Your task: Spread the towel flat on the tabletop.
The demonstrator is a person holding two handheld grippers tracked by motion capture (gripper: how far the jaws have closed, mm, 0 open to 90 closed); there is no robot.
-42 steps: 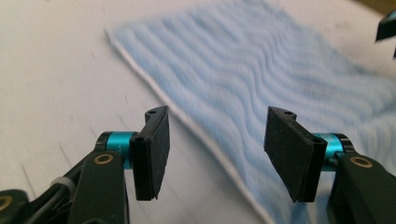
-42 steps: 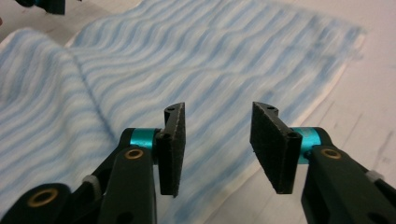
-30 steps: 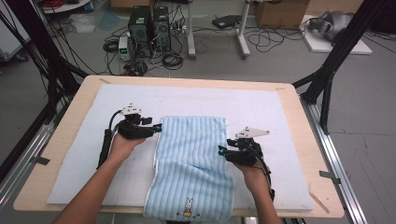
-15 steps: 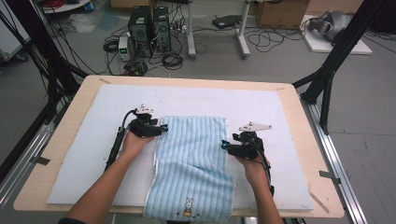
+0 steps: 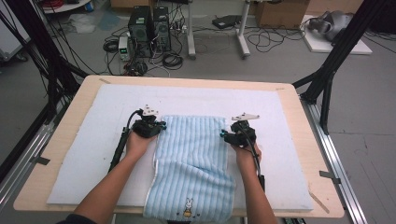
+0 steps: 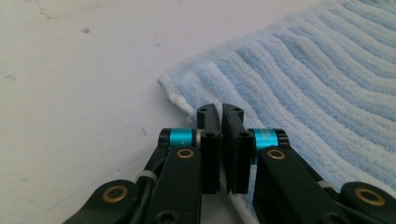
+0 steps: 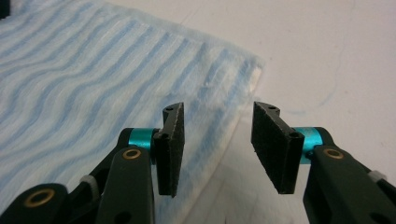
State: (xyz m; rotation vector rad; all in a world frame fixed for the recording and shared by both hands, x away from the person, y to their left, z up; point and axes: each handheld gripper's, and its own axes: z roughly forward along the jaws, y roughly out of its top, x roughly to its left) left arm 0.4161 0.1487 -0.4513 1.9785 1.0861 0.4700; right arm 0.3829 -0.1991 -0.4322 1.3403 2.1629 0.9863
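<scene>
From above, your striped towel (image 5: 194,163) lies lengthwise near-to-far on the table (image 5: 289,100), a gripper at each far corner. Your left gripper (image 6: 221,122) has just clenched on its edge. Your right gripper (image 7: 217,140), jaws closing yet still apart, straddles the other edge.

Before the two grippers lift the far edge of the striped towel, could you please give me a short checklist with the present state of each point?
1. Left gripper shut on the towel's far left corner: ok; its jaws have just closed and the edge runs in between them.
2. Right gripper gripping the far right corner: not ok; its jaws stand apart astride the towel's edge, pads not pressing, though they have just been closing.
3. Both grippers level at the far edge: ok in the high view.
4. Towel flat: not ok; a fold runs across the near half, above the rabbit motif.
5. Near end on the white mat: not ok; it hangs over the front edge.
</scene>
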